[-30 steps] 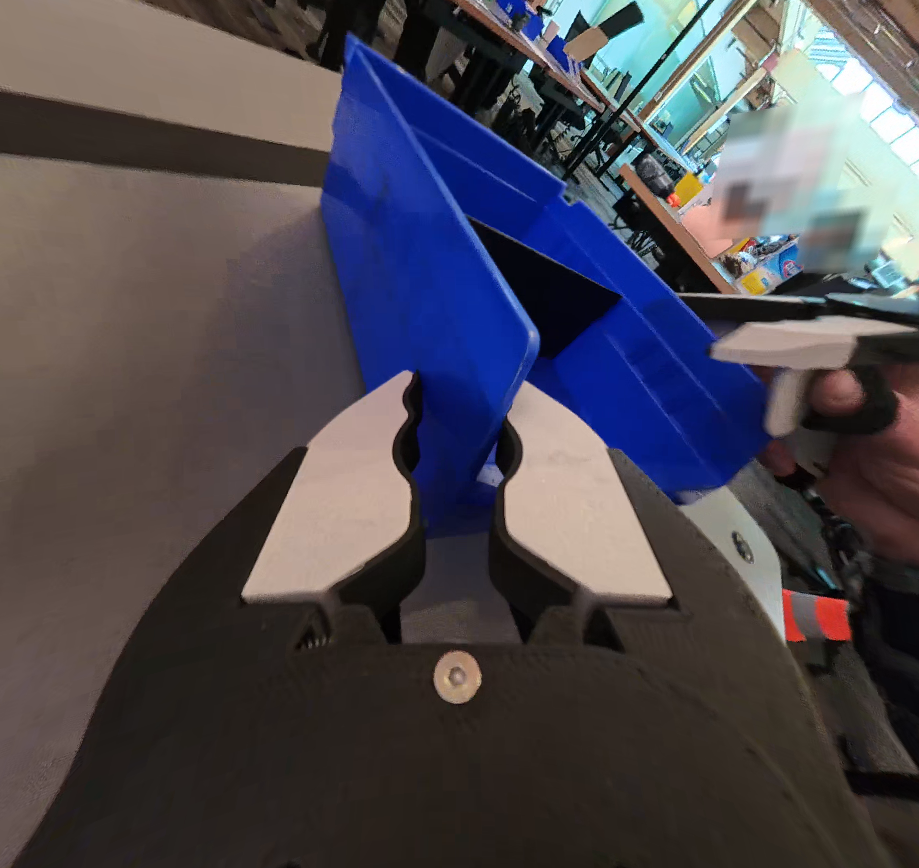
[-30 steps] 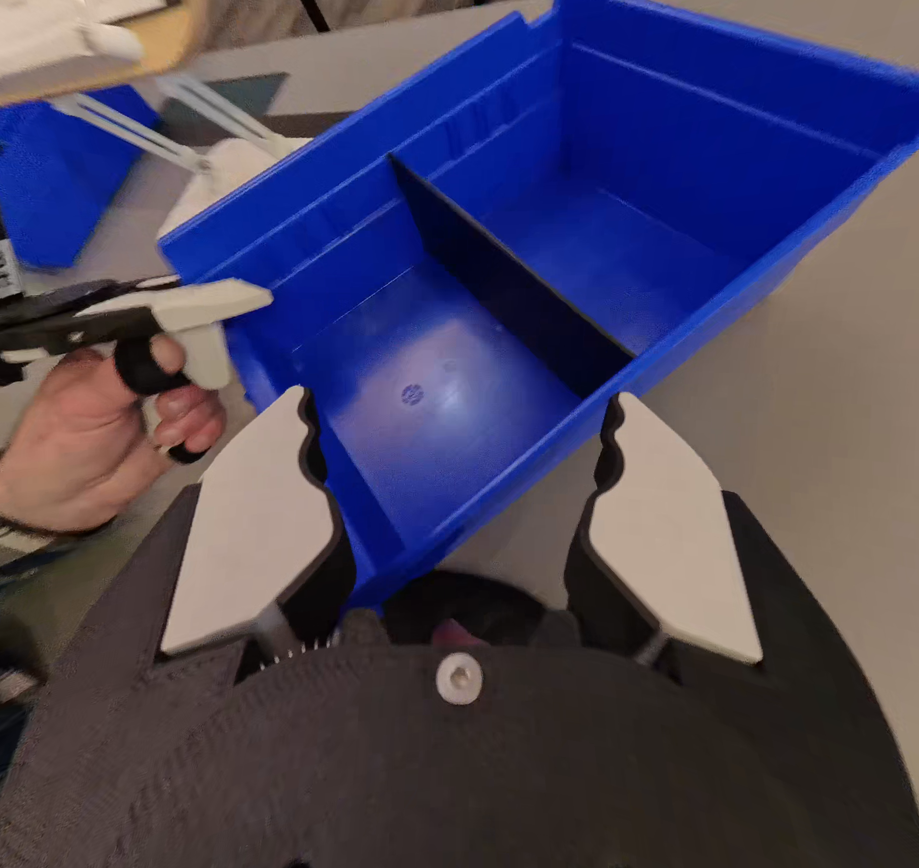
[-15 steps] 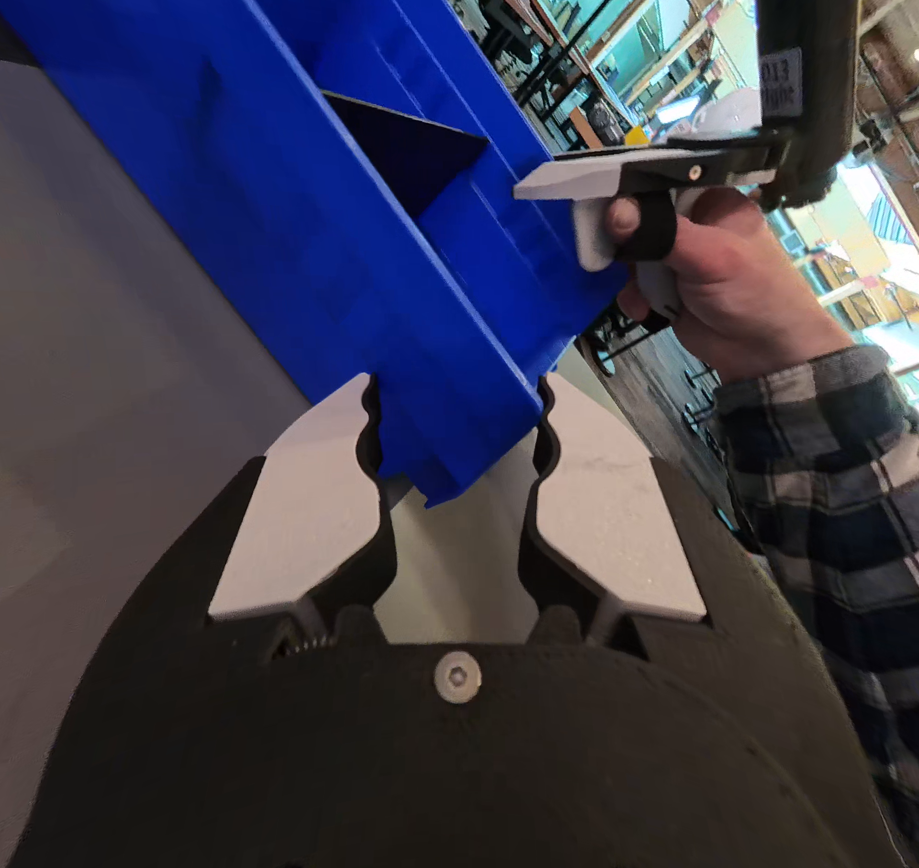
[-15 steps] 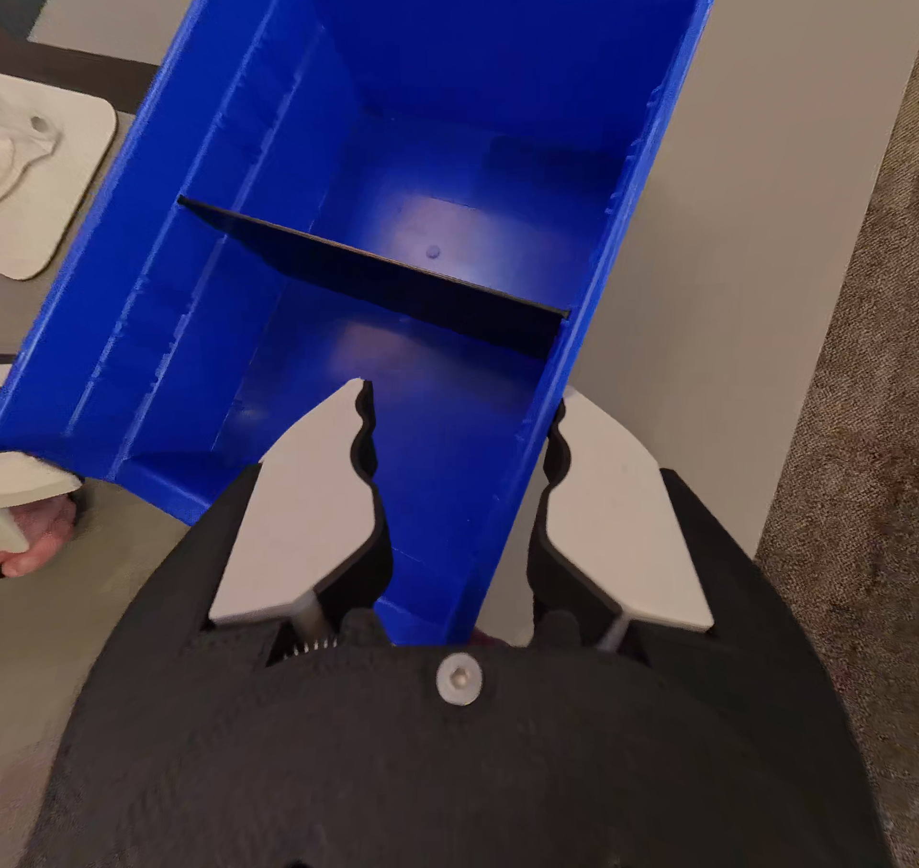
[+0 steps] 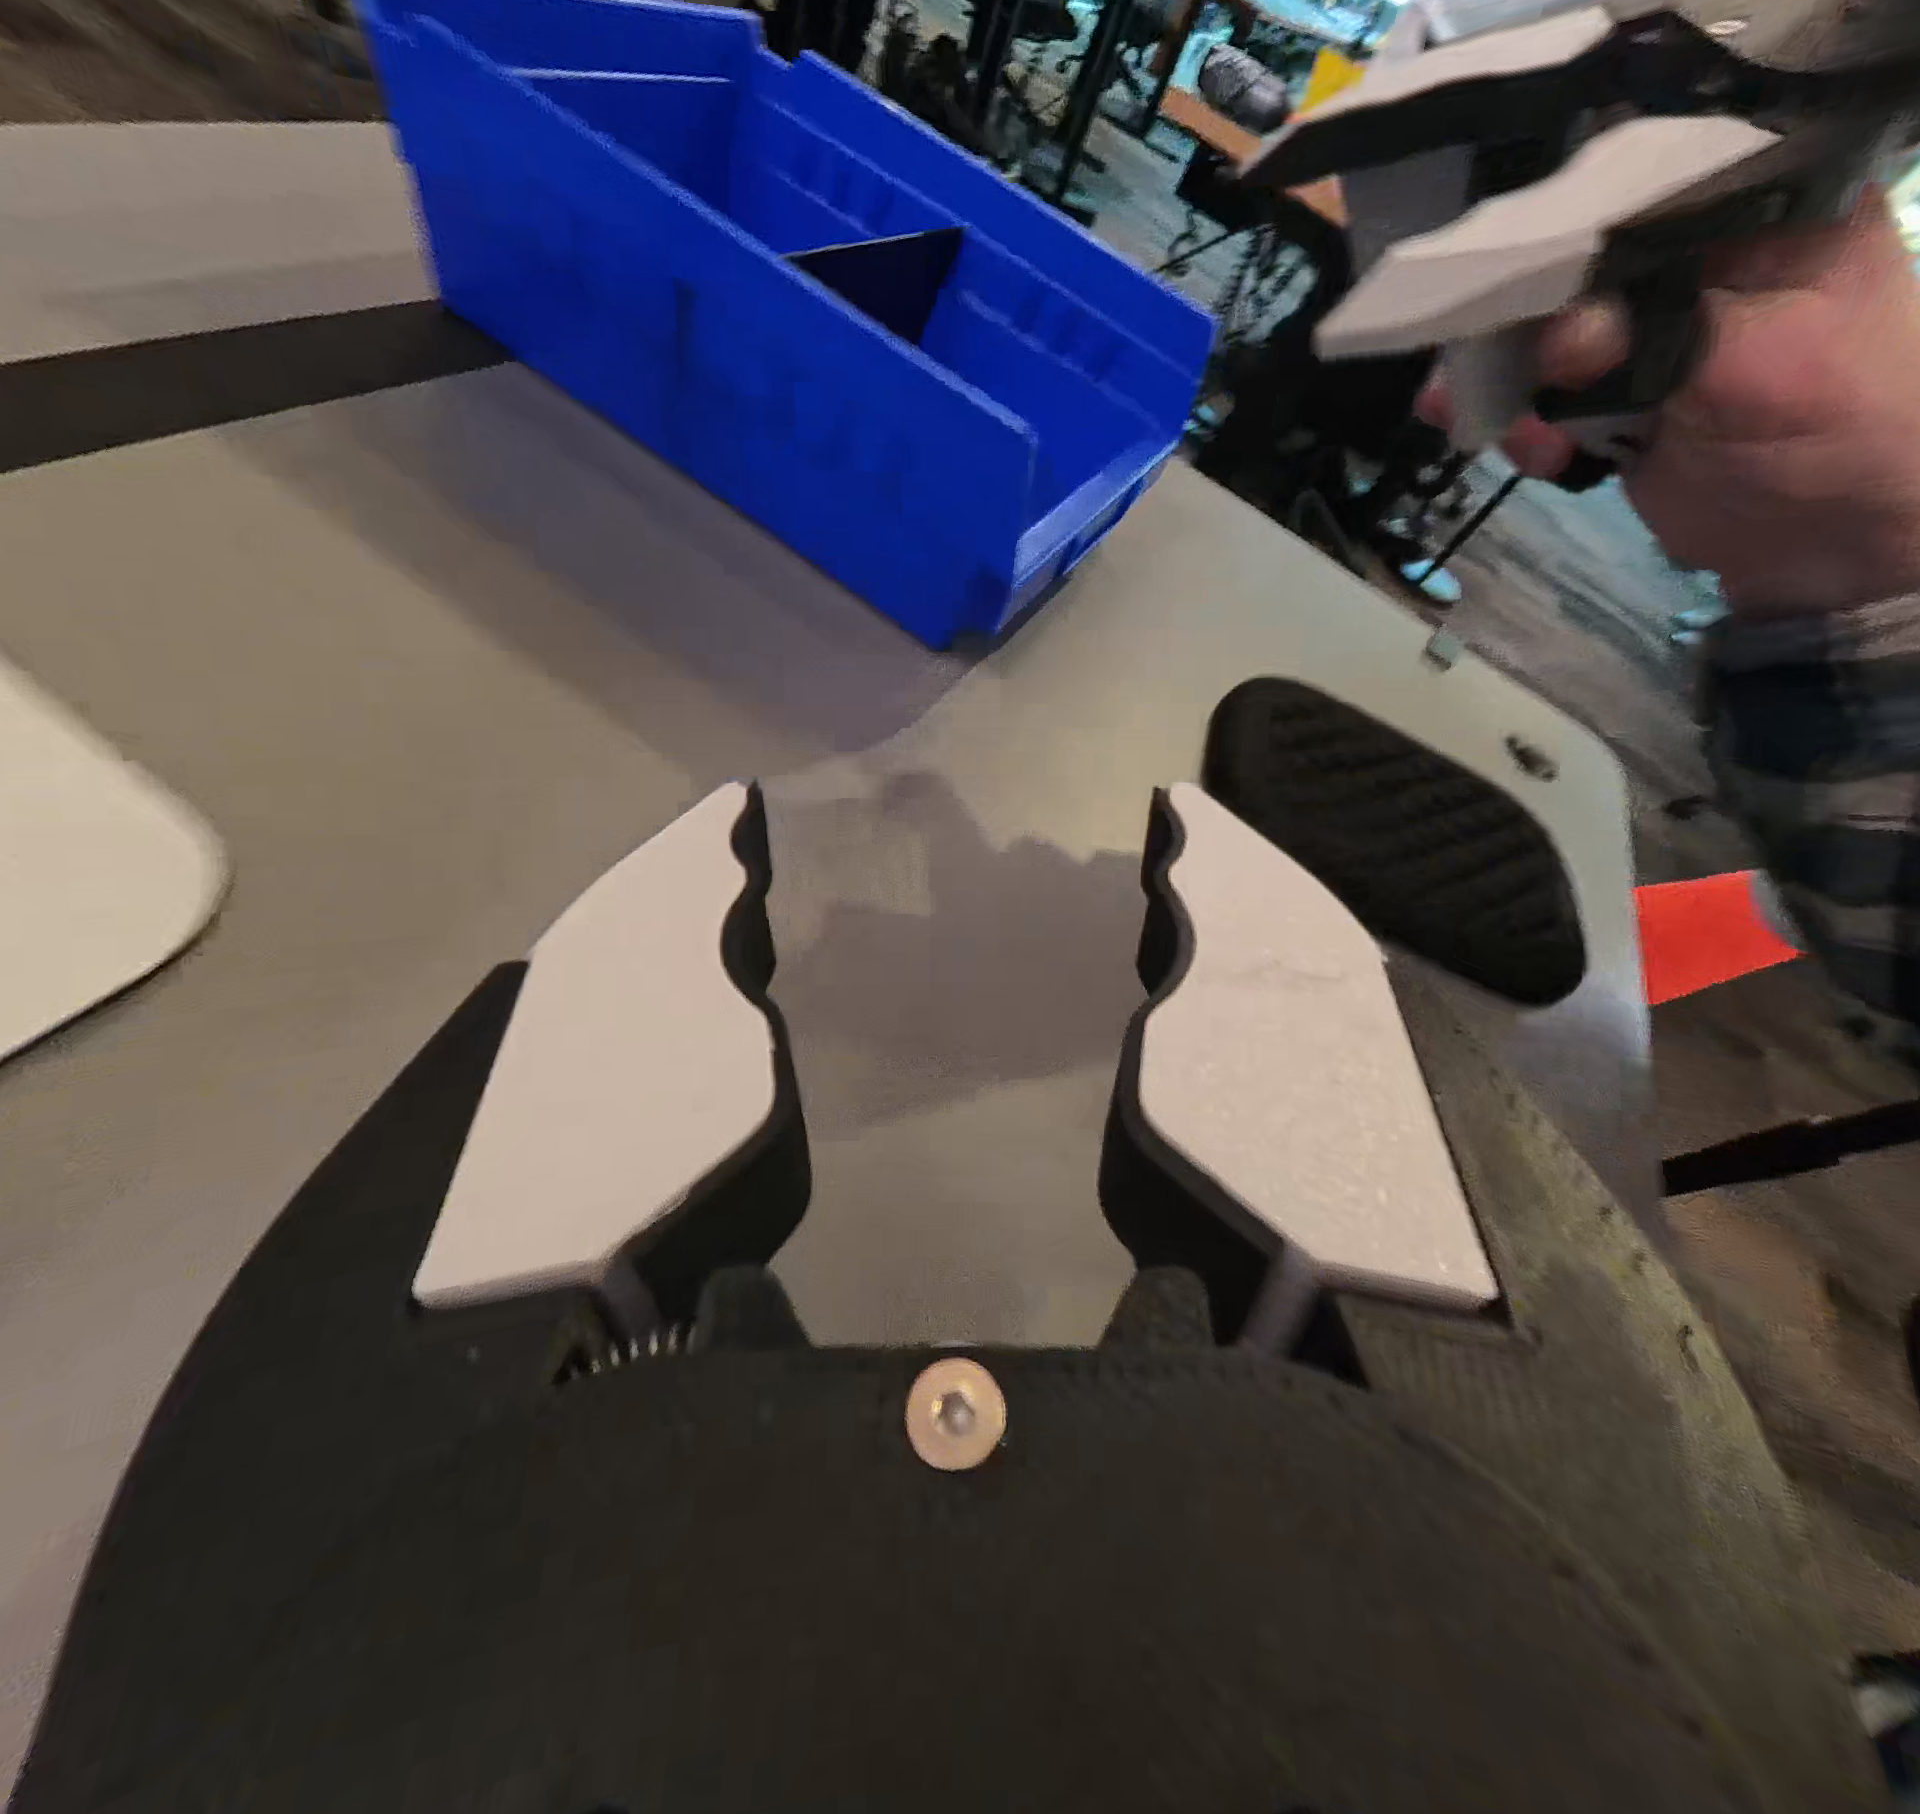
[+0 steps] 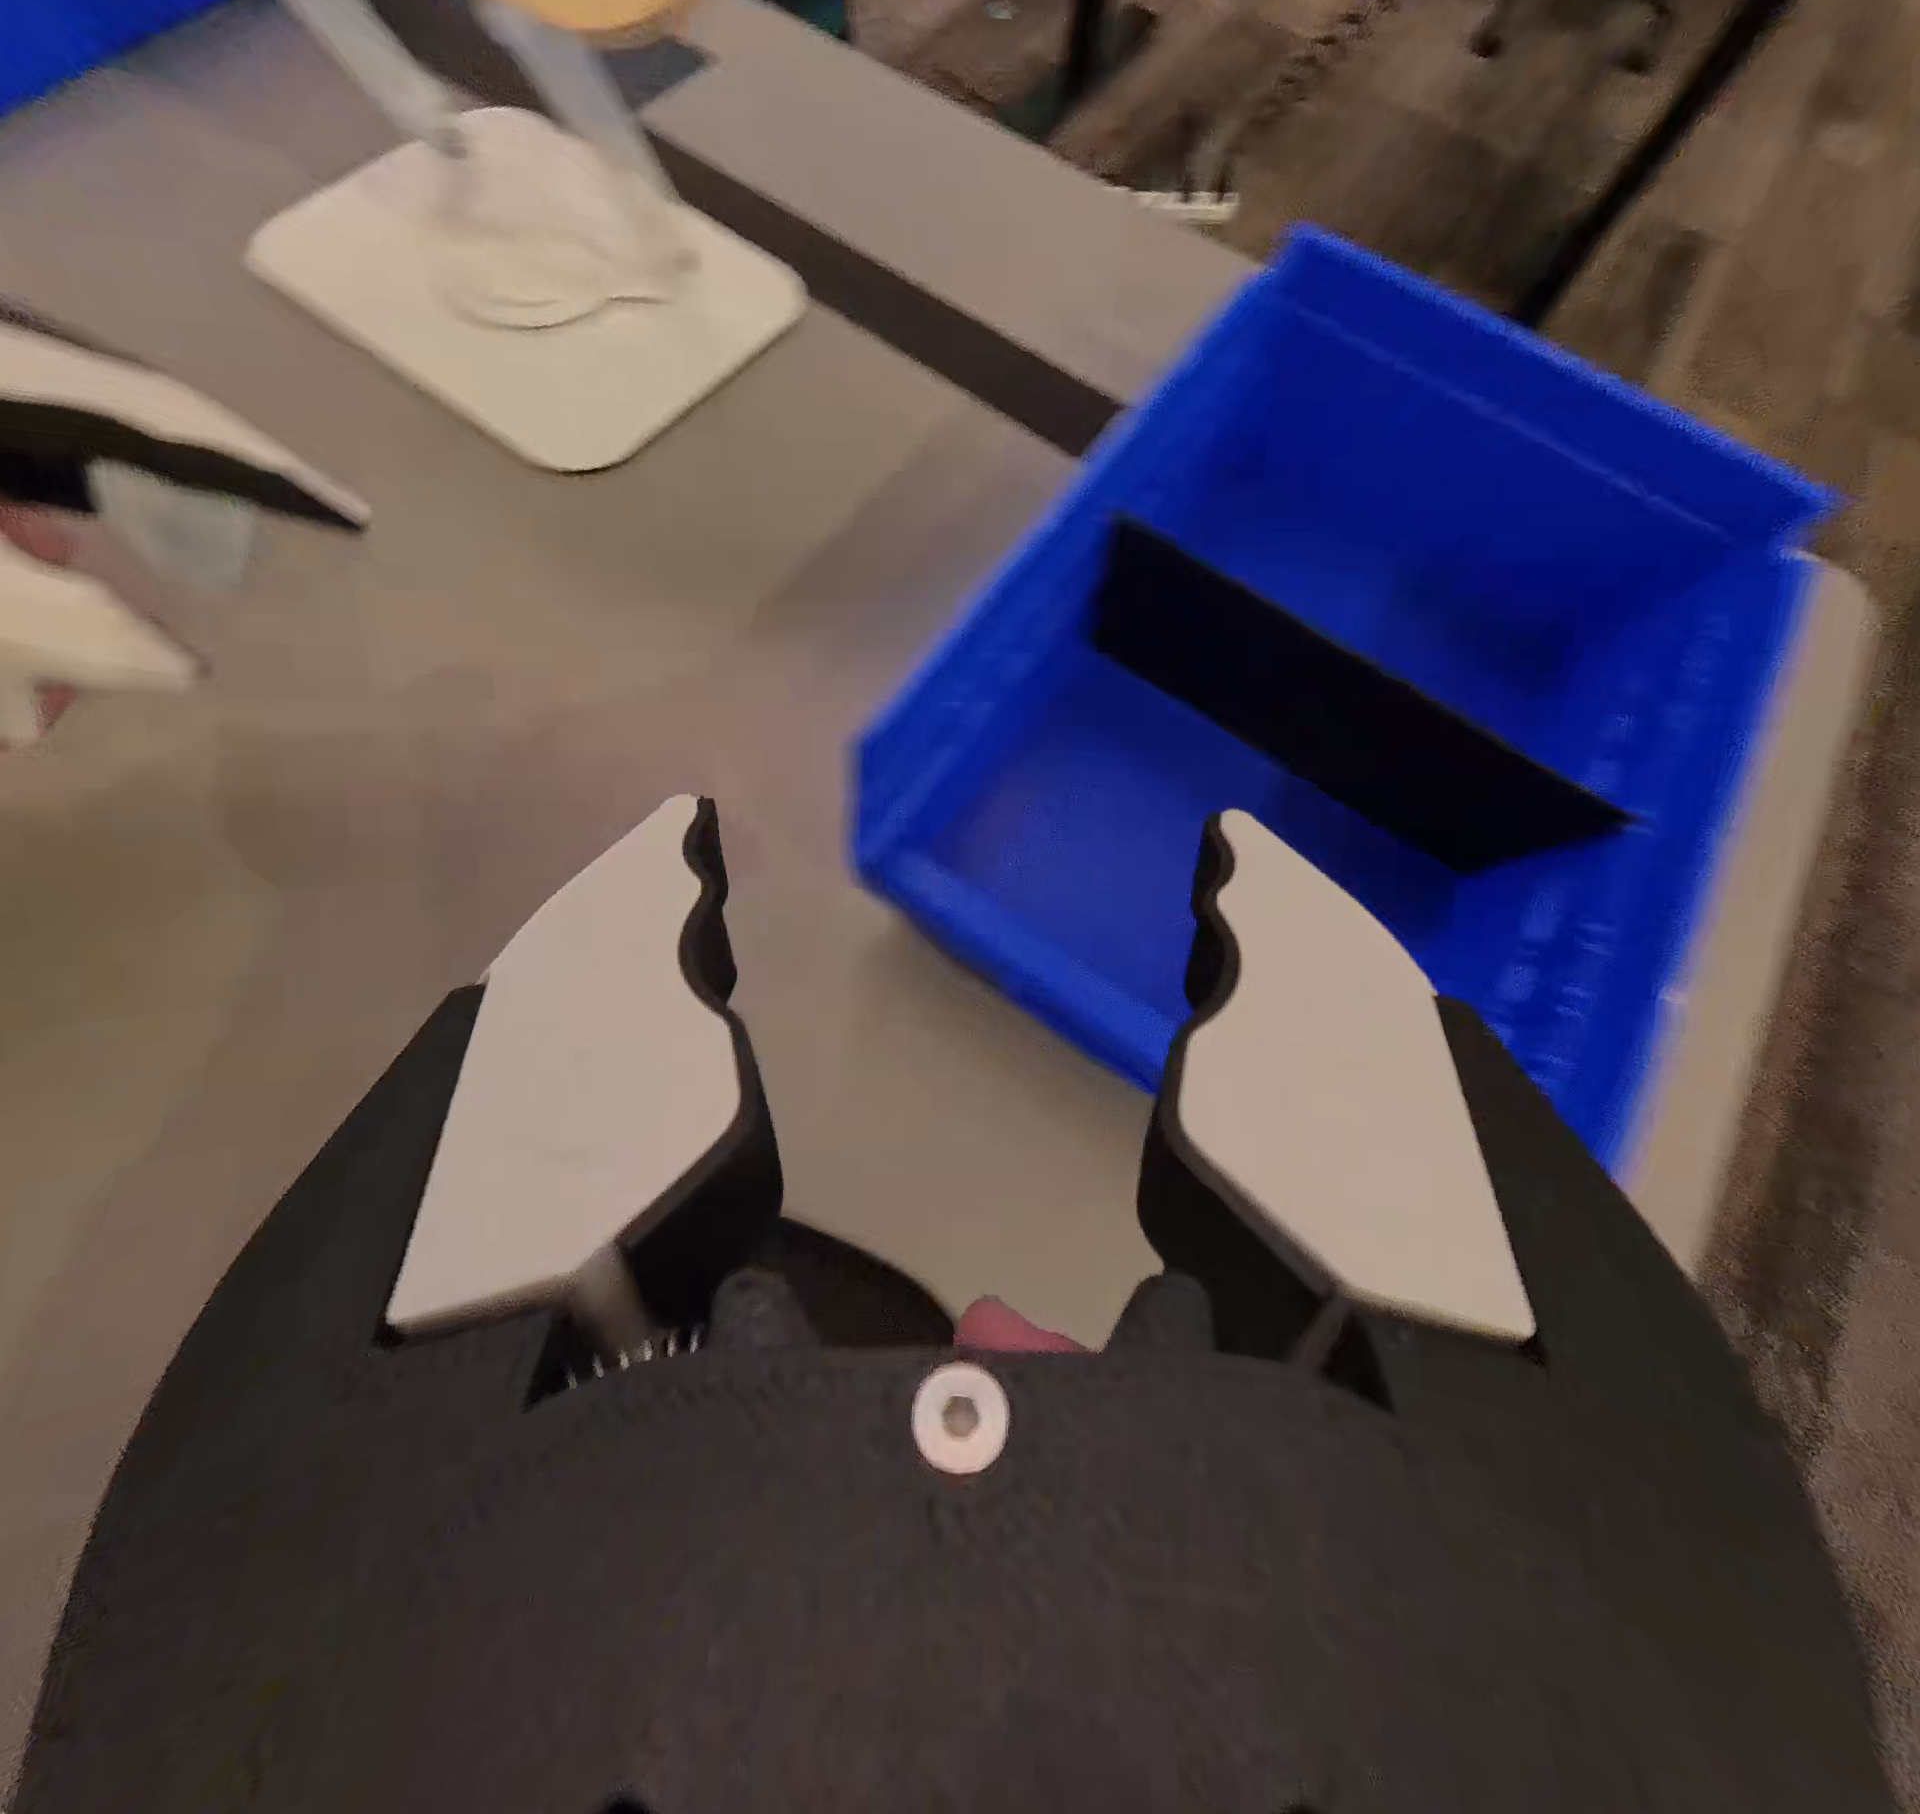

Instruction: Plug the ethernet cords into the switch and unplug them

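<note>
No writing can be read on anything.

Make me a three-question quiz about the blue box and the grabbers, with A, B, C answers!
1. Where does the blue bin stand?
A. at the table's edge
B. on the floor
C. on the white stand base

2. How many compartments does the black divider make in the bin?
A. two
B. three
C. four

3. How is the left hand-held gripper?
A. shut on the bin wall
B. open, holding nothing
C. shut on a cord

Answers:
1 A: the bin sits on the grey table, right at its edge, with floor beyond.
2 A: one divider splits it into two.
3 B: only bare table shows between its fingers.
</note>
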